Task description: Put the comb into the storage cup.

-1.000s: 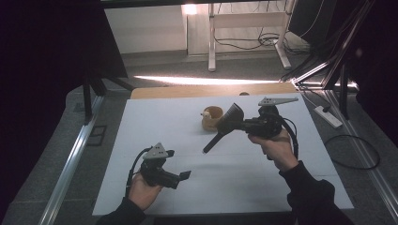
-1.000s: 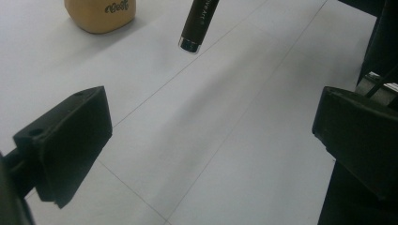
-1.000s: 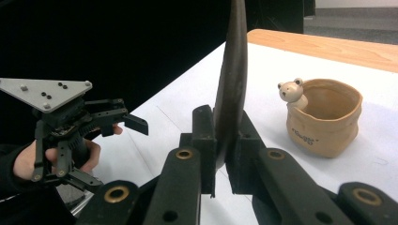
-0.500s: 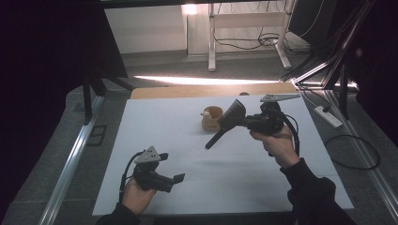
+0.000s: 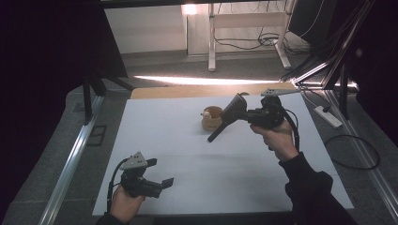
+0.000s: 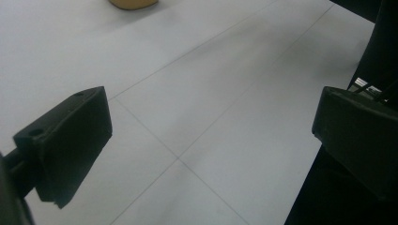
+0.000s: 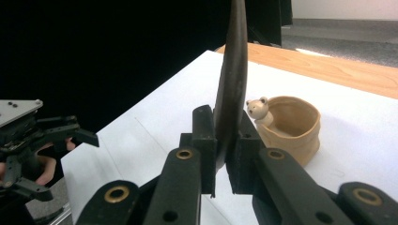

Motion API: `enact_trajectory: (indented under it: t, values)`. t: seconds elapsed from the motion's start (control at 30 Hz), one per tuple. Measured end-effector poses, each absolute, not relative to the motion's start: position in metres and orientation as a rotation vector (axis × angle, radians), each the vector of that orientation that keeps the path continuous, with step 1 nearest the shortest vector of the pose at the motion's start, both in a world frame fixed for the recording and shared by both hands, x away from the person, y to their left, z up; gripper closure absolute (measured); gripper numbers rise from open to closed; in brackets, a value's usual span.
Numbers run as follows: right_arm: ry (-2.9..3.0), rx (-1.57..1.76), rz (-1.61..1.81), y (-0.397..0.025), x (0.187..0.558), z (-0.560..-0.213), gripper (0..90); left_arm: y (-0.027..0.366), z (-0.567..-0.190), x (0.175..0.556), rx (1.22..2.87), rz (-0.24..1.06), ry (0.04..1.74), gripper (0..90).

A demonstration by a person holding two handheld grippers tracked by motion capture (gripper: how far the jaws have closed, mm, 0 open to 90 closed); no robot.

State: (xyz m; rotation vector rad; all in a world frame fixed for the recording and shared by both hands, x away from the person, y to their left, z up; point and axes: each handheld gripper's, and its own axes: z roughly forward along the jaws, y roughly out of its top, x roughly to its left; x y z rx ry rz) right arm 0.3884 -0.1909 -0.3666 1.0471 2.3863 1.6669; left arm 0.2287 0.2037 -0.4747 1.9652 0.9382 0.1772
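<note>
Near left, the left gripper (image 5: 159, 183) hovers low over the white table (image 5: 164, 140) with jaws wide apart, holding nothing. Farther right, the right gripper (image 5: 236, 114) is clamped on a black spoon (image 5: 226, 121), lifted clear of the table, handle slanting down toward the near left. Just beyond sits the tan bear cup (image 5: 211, 117); spoon is picked up, and putting it in the cup looks left to do.

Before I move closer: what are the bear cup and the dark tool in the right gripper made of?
Bear cup: likely glazed ceramic, with a smooth tan sheen and a moulded bear on its rim. Dark tool, clamped in the right gripper: probably plastic or coated metal, smooth with a slight gloss; hard to tell.
</note>
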Motion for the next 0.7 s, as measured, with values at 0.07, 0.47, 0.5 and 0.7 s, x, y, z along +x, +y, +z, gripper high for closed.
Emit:
enact_trajectory:
  t: [0.07, 0.47, 0.5, 0.7]
  values:
    - [2.380, 1.054, 1.665, -0.191, 0.391, -0.366, 83.8, 0.205, -0.475, 0.227, 1.966, 0.179, 0.943, 0.0]
    - [2.323, 1.105, 1.666, -0.197, 0.407, -0.359, 83.8, 0.219, -0.476, 0.213, 1.965, 0.211, 1.001, 0.0]
    - [2.319, 1.111, 1.667, -0.197, 0.408, -0.359, 83.8, 0.220, -0.476, 0.211, 1.967, 0.217, 1.005, 0.0]
    - [2.304, 1.140, 1.666, -0.200, 0.416, -0.358, 83.8, 0.226, -0.476, 0.204, 1.971, 0.240, 1.030, 0.0]
